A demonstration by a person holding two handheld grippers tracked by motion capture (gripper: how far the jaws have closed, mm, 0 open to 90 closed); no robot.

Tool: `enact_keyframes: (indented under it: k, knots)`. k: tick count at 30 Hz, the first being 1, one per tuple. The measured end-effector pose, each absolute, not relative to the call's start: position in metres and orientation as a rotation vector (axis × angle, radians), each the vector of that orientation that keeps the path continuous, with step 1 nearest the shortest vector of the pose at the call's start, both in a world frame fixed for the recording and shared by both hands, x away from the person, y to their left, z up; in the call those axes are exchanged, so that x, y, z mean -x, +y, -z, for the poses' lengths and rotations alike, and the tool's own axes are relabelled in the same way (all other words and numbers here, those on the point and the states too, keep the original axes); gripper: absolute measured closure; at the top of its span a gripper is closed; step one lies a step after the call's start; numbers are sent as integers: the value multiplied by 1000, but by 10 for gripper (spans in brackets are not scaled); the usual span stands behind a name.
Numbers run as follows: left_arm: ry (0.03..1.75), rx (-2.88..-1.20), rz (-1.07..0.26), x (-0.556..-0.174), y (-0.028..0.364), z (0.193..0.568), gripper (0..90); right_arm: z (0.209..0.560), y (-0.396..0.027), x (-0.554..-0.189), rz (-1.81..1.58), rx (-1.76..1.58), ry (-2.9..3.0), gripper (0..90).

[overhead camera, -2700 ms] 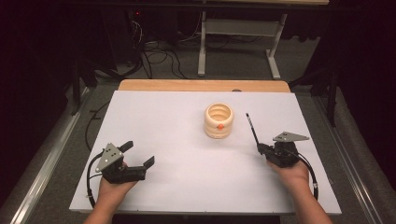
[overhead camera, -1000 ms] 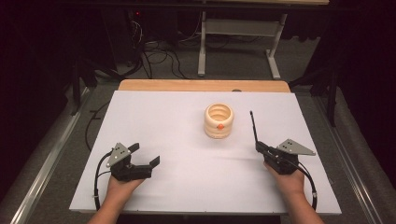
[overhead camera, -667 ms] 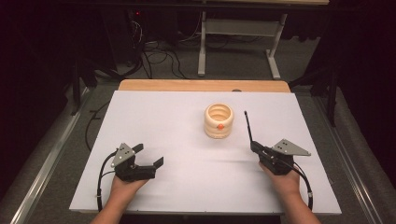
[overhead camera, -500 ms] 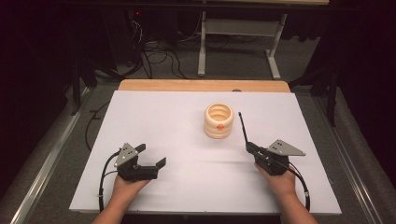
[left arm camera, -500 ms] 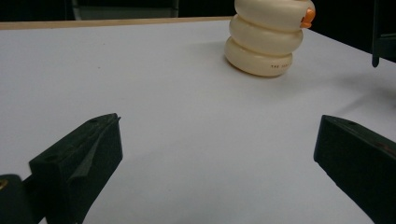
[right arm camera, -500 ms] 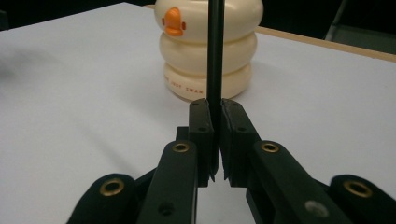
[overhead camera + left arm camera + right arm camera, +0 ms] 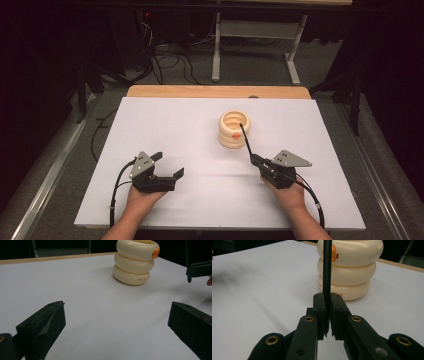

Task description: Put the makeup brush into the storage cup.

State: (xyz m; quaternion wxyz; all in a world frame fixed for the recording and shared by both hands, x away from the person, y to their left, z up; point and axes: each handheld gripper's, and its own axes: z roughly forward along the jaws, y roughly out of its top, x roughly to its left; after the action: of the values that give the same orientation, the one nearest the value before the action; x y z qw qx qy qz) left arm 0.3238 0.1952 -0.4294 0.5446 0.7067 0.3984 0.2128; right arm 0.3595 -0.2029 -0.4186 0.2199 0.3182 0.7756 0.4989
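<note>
My left gripper point(image 7: 117, 322): jaws spread wide, nothing between them, white table point(image 7: 87, 315) beneath. Ahead, cream ribbed holder point(image 7: 135, 261), three stacked rings, orange tab at rim. Other gripper point(image 7: 198, 262) at upper right edge.

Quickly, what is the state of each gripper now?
Left gripper: open, holding nothing.
Right gripper: closed on a thin black stick.

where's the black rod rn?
High view: the rod is clamped in the right tool, right of table centre, slanting up-left so its tip overlaps the cream holder; whether it's inside the holder is unclear.
</note>
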Motion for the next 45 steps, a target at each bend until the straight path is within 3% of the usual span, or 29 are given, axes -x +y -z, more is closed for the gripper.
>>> enact_keyframes:
  k: [17,29,45]
  knots:
    - [872,-1737,-509,-331,170,410,16,410,-181,-365,-1404,-844,2162,861]
    - [854,-1671,-482,-353,142,397,11,402,-161,-371,-1413,-786,2158,861]
    - [816,-1688,-433,-350,131,410,16,415,-151,-364,-1409,-759,2185,861]
